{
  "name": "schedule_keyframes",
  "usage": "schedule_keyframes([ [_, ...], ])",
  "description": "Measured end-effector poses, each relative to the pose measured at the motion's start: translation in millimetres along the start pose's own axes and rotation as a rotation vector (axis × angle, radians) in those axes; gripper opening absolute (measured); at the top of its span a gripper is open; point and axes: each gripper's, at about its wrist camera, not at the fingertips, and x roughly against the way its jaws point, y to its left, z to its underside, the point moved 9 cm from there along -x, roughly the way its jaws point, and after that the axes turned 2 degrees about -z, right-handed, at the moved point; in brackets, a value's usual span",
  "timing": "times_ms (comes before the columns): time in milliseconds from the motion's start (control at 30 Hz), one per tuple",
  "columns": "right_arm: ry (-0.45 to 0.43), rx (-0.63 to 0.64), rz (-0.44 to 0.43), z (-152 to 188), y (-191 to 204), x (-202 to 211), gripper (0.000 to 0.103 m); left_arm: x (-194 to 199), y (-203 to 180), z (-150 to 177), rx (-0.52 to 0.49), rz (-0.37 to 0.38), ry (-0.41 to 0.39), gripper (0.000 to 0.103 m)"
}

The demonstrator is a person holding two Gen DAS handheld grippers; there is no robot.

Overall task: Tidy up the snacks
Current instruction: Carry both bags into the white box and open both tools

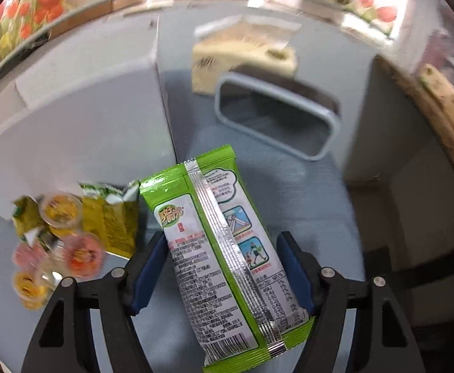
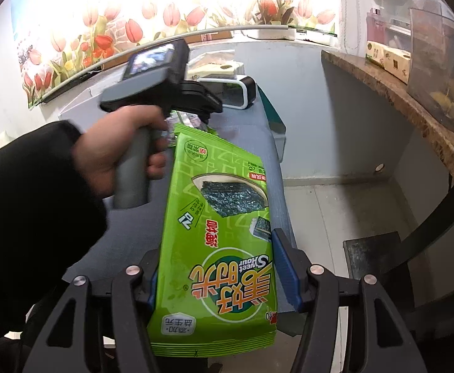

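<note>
Left tongs (image 1: 223,267) grip green snack packet (image 1: 223,248); right tongs (image 2: 217,276) grip seaweed pack (image 2: 217,248); grey bin (image 1: 276,118) beyond.

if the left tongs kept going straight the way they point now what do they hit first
Probably the grey rounded-rectangle plastic bin lying ahead of the left tongs and their green foil snack packet; depth is unclear.

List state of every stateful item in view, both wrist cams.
Left tool: shut on green seaweed snack packet with printed back, lifted, back side facing camera.
Right tool: shut on green seaweed snack packet with orange lettering, front side facing camera.
Grey rectangular plastic bin: open, looks empty.
Small round jelly cups: sealed, clustered on the table.
Crumpled green packets: lying beside cups.
</note>
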Motion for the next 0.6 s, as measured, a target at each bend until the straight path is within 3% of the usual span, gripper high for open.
schedule_keyframes([
  [300, -0.04, 0.025, 0.008, -19.4, 12.5, 10.0, 0.064, 115.1, 44.4, -2.5, -0.089, 0.134, -0.173, 0.076],
  [467, -0.066, 0.07, -0.039, -50.9, 39.3, -1.2, 0.064, 158.5, 100.6, -6.9, -0.096, 0.096, -0.237, 0.076],
  [600, -0.078, 0.141, -0.095, -91.1, 74.2, -29.5, 0.064, 176.6, 155.7, -25.4, -0.066, 0.014, -0.282, 0.076],
])
